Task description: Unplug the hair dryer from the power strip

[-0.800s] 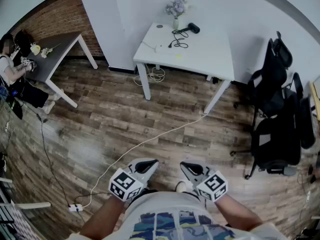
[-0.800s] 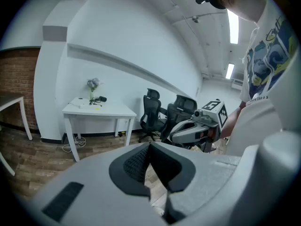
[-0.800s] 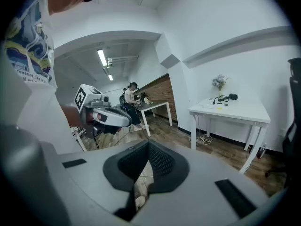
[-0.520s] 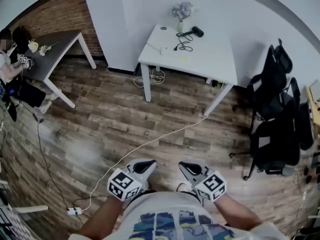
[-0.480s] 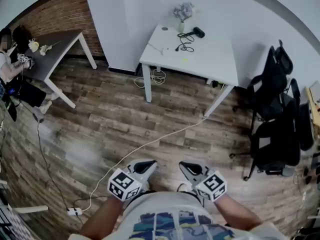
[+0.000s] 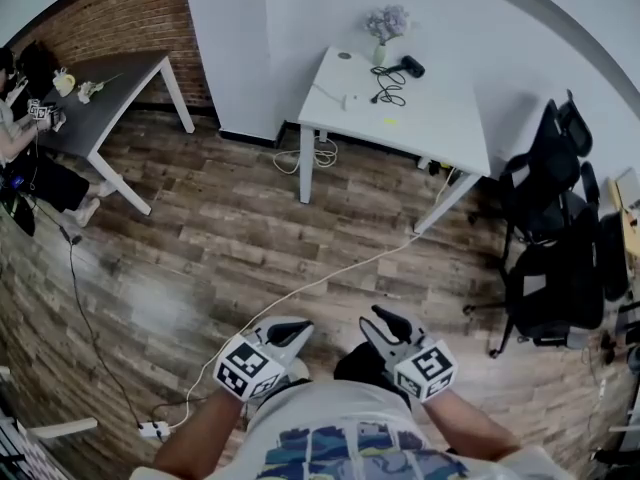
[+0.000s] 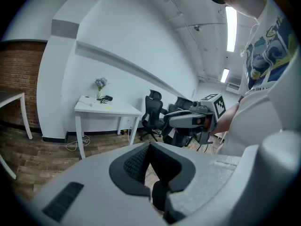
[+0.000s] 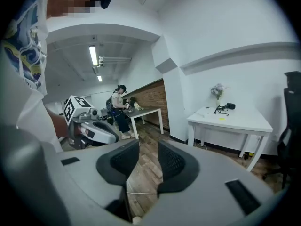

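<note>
Hair dryer [image 6: 412, 66] and table [image 6: 430, 118] have shifted rightward.

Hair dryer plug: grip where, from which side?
Likely the plug, where the cord ends at the power strip, not the slack looped cord. Come from the table's near edge; the wall backs the far side. Plug facing unclear.

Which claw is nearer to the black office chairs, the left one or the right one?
Right. The right claw is on the side of the chairs; the left claw is beyond it, farther away.
</note>
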`<state>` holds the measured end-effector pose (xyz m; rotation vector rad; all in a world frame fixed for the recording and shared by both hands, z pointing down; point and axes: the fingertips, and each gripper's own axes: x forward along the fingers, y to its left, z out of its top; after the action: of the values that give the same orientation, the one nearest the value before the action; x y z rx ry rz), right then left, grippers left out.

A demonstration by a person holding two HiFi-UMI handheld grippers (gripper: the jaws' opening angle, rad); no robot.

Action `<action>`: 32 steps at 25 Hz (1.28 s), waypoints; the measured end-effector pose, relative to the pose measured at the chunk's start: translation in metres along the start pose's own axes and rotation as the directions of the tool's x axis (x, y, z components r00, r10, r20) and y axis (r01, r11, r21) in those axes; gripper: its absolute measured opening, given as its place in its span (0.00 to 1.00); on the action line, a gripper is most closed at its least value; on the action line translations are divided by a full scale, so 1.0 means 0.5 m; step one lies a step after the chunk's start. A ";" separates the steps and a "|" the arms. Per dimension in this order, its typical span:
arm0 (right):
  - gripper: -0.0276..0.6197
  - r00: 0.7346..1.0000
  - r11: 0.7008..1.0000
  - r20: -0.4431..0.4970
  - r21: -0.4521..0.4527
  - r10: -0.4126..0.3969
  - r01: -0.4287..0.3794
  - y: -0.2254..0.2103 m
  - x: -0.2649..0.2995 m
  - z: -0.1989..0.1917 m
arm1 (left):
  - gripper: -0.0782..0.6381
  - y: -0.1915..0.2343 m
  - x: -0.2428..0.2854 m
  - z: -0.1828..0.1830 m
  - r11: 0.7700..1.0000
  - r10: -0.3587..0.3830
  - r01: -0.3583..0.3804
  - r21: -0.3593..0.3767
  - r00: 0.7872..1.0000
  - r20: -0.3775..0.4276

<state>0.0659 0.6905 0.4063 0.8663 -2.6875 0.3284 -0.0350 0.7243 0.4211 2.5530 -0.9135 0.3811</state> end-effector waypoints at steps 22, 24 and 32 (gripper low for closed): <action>0.32 1.000 0.999 -0.002 0.051 0.020 -0.019 -0.538 0.288 0.150 | 0.11 0.381 0.388 0.305 0.998 0.048 -0.045 0.043 0.996 -0.077; 0.32 1.000 0.998 -0.010 0.053 0.028 -0.027 -0.580 0.299 0.149 | 0.11 0.402 0.429 0.330 0.998 0.047 -0.043 0.054 0.995 -0.084; 0.34 1.000 0.998 0.000 0.062 0.012 -0.012 -0.711 0.336 0.163 | 0.11 0.486 0.552 0.398 0.998 0.033 -0.027 0.058 0.994 -0.102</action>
<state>0.1313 0.2952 0.4326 0.8679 -2.6963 0.4159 0.0367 0.3125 0.4176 2.5461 -0.9166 0.5490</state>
